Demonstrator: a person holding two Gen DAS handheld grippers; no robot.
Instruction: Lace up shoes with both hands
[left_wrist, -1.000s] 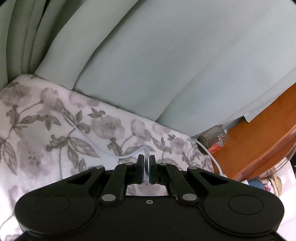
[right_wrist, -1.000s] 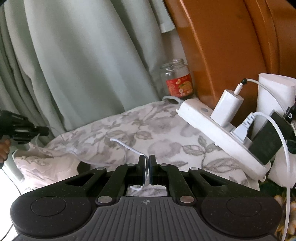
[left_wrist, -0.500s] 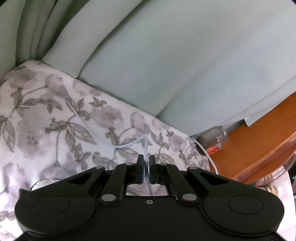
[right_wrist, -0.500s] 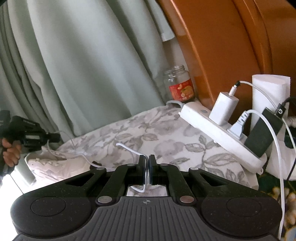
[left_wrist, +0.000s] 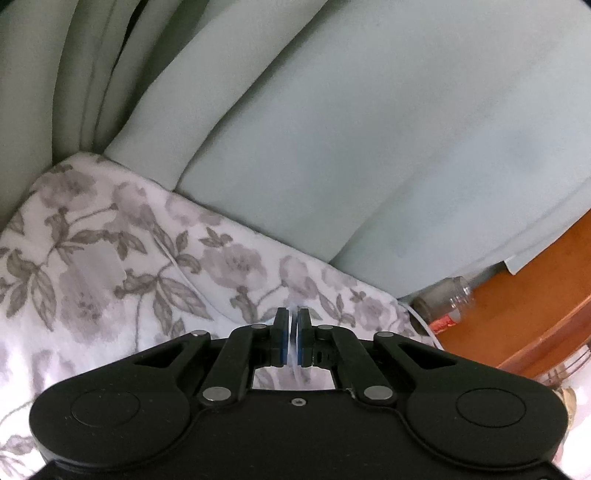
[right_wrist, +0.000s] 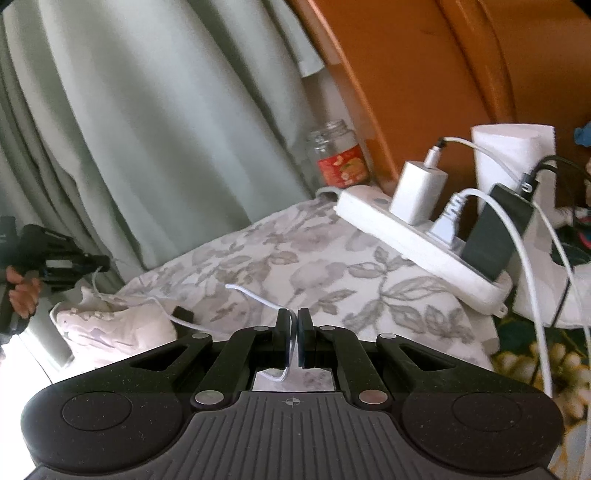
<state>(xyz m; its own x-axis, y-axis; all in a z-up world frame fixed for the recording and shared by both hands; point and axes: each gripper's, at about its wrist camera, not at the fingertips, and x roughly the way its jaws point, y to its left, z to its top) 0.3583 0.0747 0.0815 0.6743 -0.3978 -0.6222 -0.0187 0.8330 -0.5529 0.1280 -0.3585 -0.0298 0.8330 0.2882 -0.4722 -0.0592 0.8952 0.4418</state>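
While both jaws stay pinched on white shoelace, right gripper over floral bedspread, left gripper likewise, white shoe lying far left on bed.

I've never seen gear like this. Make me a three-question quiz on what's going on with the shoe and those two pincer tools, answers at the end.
1. True or false: the right gripper is clamped on a white shoelace.
2. What stands against the wooden headboard, behind the power strip? A) a mug B) a glass jar with a red label C) a lamp
3. Fill in: the white shoe lies on a bedspread printed with grey ______.

Key
1. True; the lace runs between its shut pads. The left gripper pinches a lace as well.
2. B, the glass jar.
3. Flowers.
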